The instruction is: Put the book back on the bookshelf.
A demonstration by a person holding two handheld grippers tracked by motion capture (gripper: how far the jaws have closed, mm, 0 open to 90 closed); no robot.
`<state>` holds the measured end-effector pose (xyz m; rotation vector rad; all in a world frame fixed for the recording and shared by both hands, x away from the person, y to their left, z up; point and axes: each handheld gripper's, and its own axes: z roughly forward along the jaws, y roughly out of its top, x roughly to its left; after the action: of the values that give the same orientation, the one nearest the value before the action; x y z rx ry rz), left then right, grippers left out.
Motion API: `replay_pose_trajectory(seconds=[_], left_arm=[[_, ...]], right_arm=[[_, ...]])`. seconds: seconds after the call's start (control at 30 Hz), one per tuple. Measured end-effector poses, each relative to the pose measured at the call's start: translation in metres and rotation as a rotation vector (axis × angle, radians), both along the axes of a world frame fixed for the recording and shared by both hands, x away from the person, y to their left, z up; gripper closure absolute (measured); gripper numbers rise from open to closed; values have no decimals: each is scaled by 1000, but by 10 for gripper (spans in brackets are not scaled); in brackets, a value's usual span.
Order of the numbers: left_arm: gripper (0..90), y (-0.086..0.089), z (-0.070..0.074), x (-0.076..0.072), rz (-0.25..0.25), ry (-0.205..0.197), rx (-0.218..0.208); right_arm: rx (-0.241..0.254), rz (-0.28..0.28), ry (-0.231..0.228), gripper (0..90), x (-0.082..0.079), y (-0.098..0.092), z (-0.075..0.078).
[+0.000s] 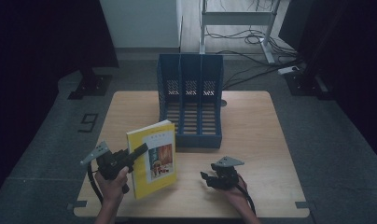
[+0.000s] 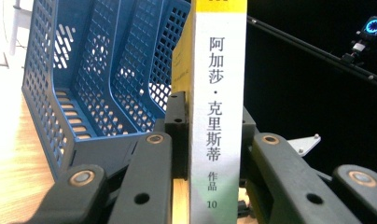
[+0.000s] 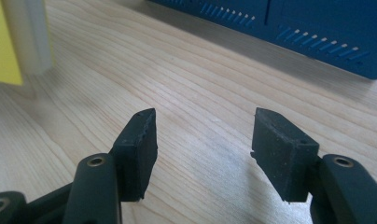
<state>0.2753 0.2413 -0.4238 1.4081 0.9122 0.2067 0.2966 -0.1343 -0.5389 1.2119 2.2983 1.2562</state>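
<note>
Nearest you, your right gripper (image 1: 209, 178) sits low over the wooden table (image 1: 252, 130) with its jaws apart and nothing between them; the right gripper view shows bare wood past the pads. To its left, your left gripper (image 1: 139, 151) is clamped on the spine of the yellow book (image 1: 151, 158), which stands upright just in front of the blue file rack (image 1: 191, 100). In the left gripper view, the white spine (image 2: 217, 116) runs between the jaws. The rack's three slots open toward you.

Black left gripper (image 1: 141, 150) and right gripper (image 1: 204, 177), grey triangular plates, brass-ringed screws
</note>
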Motion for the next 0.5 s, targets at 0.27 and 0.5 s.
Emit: replay_pose_trajectory(seconds=[0.27, 0.5], left_arm=[[757, 3, 7, 7, 0, 6, -34], [757, 3, 11, 11, -3, 10, -48]], right_arm=[[-18, -7, 13, 397, 1, 1, -6], [-21, -6, 23, 395, 1, 2, -10]])
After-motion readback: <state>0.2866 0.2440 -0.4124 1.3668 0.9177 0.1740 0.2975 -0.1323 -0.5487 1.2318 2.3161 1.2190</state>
